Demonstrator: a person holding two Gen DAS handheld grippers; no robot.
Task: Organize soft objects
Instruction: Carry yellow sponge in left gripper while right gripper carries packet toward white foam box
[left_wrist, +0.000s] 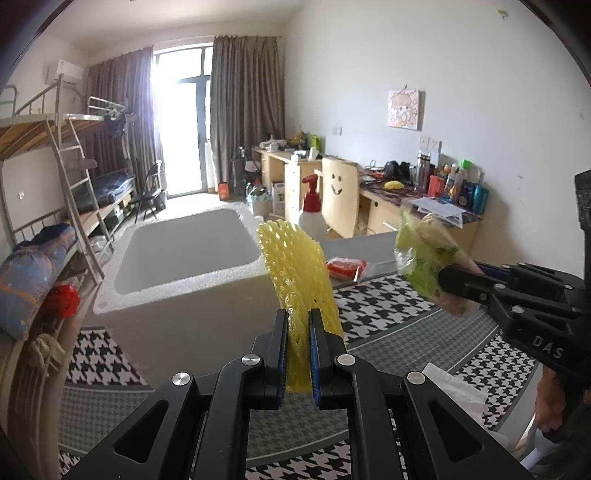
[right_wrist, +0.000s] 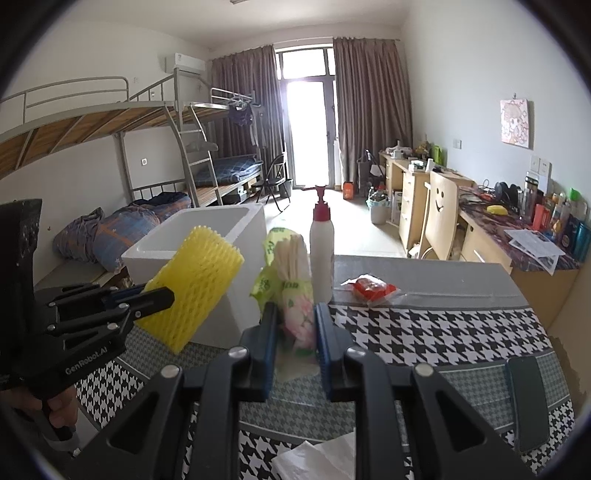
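My left gripper (left_wrist: 298, 317) is shut on a yellow foam net sleeve (left_wrist: 295, 273) and holds it above the table, just right of the white foam box (left_wrist: 177, 291). The sleeve also shows in the right wrist view (right_wrist: 192, 288), with the left gripper (right_wrist: 162, 295) beside the box (right_wrist: 243, 295). My right gripper (right_wrist: 295, 314) is shut on a green tissue pack (right_wrist: 291, 288) and holds it up in front of the pump bottle. In the left wrist view the tissue pack (left_wrist: 424, 254) hangs at the right in the right gripper (left_wrist: 454, 280).
A white pump bottle with a red top (right_wrist: 321, 254) stands behind the pack. A red packet (right_wrist: 371, 288) lies on the houndstooth tablecloth (right_wrist: 443, 332). White tissue paper (right_wrist: 317, 461) lies near the front edge. A dark phone (right_wrist: 528, 402) lies at the right. Bunk beds and desks stand behind.
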